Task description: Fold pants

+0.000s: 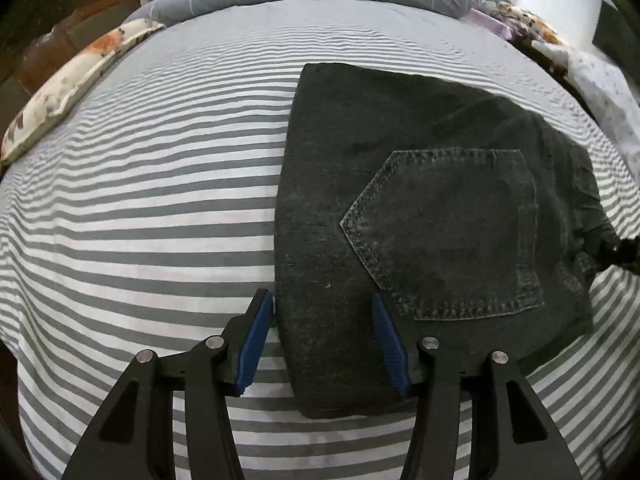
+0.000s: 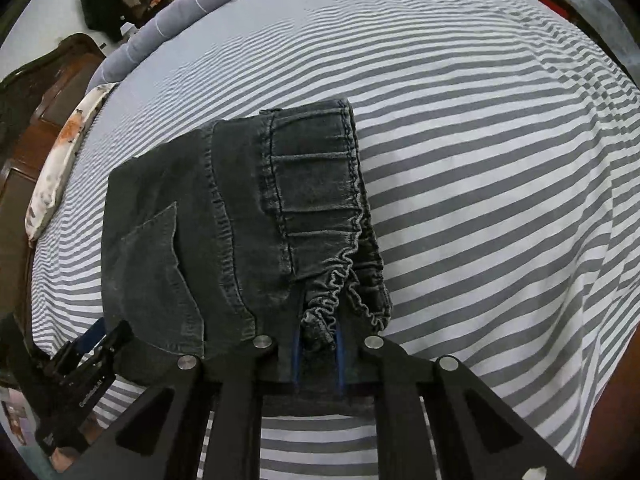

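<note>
Black denim pants [image 1: 420, 208] lie folded in a compact stack on the striped bed sheet [image 1: 140, 220], wide bare sheet open to the left and beyond. The left gripper [image 1: 322, 344] stands spread wide, blue pads straddling the stack's left folded edge, pinching nothing. The right gripper [image 2: 318, 354] is clamped narrow on the bunched elastic waistband [image 2: 324, 312] at the right edge.

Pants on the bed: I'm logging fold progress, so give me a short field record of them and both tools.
pants: dark denim pants, folded into a compact stack, back pocket facing up
surface: striped bedsheet
left tool: left tool open, pads straddling the near-left edge of the stack
right tool: right tool shut on the elastic waistband
beyond: floral pillow at the far left
</note>
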Demonstrator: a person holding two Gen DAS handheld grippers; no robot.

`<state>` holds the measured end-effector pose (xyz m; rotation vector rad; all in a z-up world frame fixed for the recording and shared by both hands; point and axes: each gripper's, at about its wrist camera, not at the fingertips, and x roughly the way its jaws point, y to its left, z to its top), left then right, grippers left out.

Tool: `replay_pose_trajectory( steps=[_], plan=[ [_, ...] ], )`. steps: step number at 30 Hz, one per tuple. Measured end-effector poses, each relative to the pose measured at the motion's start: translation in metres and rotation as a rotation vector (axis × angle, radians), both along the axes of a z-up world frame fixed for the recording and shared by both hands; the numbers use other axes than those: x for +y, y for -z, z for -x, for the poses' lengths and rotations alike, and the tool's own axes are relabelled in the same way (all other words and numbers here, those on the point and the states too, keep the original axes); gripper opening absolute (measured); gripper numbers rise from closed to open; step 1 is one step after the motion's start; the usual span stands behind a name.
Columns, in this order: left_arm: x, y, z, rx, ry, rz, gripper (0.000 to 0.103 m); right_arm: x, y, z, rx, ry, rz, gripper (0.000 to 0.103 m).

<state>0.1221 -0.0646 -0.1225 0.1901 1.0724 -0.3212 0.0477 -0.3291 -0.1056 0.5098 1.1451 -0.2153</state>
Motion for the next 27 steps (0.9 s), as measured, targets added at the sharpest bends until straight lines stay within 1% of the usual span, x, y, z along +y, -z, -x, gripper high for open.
replay_pose_trajectory(
  steps=[5, 8, 14, 16, 17, 18, 20, 23, 27],
  plan=[
    [-0.004, 0.002, -0.001, -0.009, -0.002, -0.015, 0.057, -0.004, 0.004, 0.003, -0.005, 0.004, -0.018, 0.017],
    [-0.004, 0.002, 0.0, -0.017, -0.005, -0.012, 0.057, -0.008, 0.007, 0.005, -0.019, 0.013, -0.045, 0.019],
    [-0.006, 0.0, 0.008, -0.036, -0.01, -0.019, 0.057, -0.008, 0.004, 0.005, -0.024, 0.009, -0.056, 0.023],
    [-0.006, -0.003, 0.012, -0.045, -0.015, -0.018, 0.057, -0.009, -0.003, 0.007, -0.026, 0.01, -0.033, 0.028],
    [-0.006, -0.006, 0.014, -0.052, -0.019, -0.016, 0.057, -0.009, -0.011, 0.008, -0.036, 0.01, 0.006, 0.028],
    [-0.005, -0.008, 0.015, -0.066, -0.023, -0.011, 0.057, -0.01, -0.018, 0.008, -0.052, 0.009, 0.026, 0.03],
    [-0.004, -0.013, 0.016, -0.088, -0.03, 0.0, 0.057, -0.012, -0.033, 0.006, -0.095, 0.005, 0.058, 0.03],
    [-0.003, -0.018, 0.017, -0.107, -0.032, 0.021, 0.057, -0.012, -0.052, -0.006, -0.141, -0.031, 0.087, 0.03],
    [-0.009, -0.012, 0.016, -0.091, -0.007, -0.006, 0.057, -0.002, -0.06, -0.037, -0.156, -0.096, 0.113, 0.03]
  ],
)
